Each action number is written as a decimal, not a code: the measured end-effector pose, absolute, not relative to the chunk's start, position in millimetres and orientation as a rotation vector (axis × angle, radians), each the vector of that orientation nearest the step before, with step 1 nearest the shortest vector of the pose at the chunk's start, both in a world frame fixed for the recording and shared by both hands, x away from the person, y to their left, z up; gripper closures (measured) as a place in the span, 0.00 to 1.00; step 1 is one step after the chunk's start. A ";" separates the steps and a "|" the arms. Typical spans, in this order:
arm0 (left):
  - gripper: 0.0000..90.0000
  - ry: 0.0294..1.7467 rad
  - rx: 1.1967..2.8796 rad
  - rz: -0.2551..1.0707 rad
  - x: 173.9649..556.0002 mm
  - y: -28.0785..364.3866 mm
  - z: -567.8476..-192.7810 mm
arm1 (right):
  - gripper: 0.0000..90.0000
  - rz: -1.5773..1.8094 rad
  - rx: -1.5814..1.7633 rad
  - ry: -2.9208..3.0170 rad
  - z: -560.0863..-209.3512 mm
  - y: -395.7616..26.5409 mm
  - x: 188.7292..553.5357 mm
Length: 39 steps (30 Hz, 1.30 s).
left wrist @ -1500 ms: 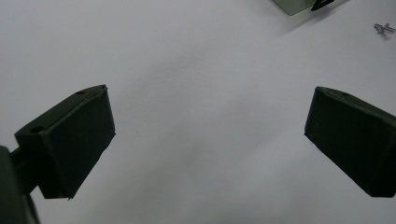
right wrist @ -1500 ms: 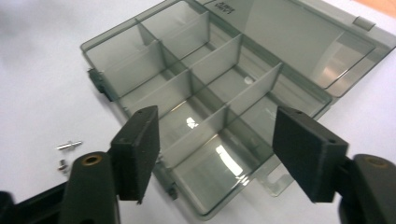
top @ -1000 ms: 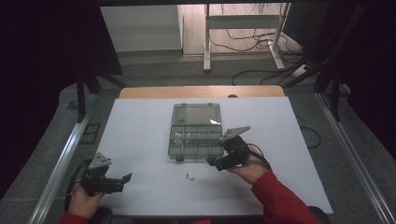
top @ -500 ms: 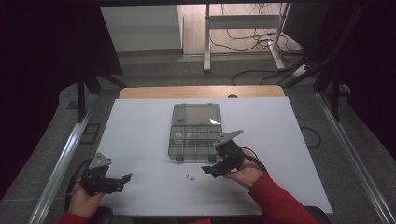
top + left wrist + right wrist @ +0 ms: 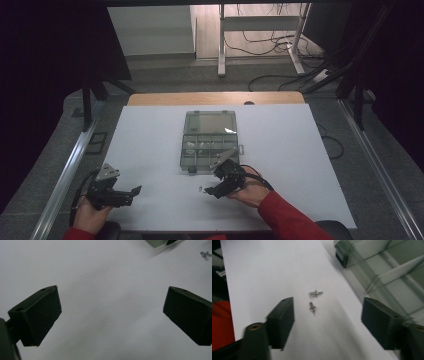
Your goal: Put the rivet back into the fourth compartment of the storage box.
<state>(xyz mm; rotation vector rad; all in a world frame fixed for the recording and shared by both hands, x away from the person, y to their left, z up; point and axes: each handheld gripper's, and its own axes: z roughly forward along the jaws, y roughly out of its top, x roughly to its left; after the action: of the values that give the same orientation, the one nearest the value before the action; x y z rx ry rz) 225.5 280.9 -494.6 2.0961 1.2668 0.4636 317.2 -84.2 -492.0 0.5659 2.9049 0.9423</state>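
Observation:
Two small metal screws [image 5: 316, 293] [image 5: 312, 307] lie loose on the white table top, just in front of a clear compartment box [image 5: 209, 137]. My right gripper [image 5: 210, 191] reaches toward the screws [image 5: 201, 189] from the right, low over the table. In the right gripper view the right gripper [image 5: 328, 306] is open; its jaws have just been closing, and they touch nothing. The screws lie on the sheet a little ahead of the tips. My left gripper [image 5: 135, 190] rests near the front left of the table, open over bare sheet [image 5: 112, 292].
The box [image 5: 387, 270] has its lid open toward the far side and small parts in some compartments. The white sheet [image 5: 150, 140] covers the table; a wooden strip runs along its far edge. A screw [image 5: 205, 253] shows far off in the left gripper view.
My right gripper has moved from the box's front edge toward the near left and lower, up to the loose screws. The left gripper has stayed put.

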 end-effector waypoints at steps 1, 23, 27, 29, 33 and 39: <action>0.02 1.264 2.098 0.464 225.6 281.0 -494.5 | 0.39 0.935 0.560 2.909 -493.4 -82.4 316.9; 0.02 1.262 2.100 0.464 225.6 280.3 -494.9 | 0.92 0.807 0.356 2.961 -515.6 -55.1 306.0; 0.02 1.266 2.096 0.464 225.5 280.3 -495.0 | 0.92 0.860 0.386 2.956 -509.3 -58.5 308.0; 0.02 1.266 2.096 0.461 225.5 280.6 -494.9 | 0.92 0.906 0.406 2.945 -503.7 -62.7 310.7; 0.02 1.267 2.095 0.460 225.5 280.6 -495.0 | 0.92 0.918 0.436 2.938 -500.7 -66.2 313.6; 0.02 1.269 2.097 0.454 226.2 281.1 -495.2 | 0.92 0.979 0.482 2.902 -491.0 -74.9 318.7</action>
<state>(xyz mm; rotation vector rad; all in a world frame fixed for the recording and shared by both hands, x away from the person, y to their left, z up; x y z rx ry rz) 226.2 281.1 -495.2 2.0968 1.2688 0.4542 318.7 -74.9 -491.0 0.4821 2.9019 0.9793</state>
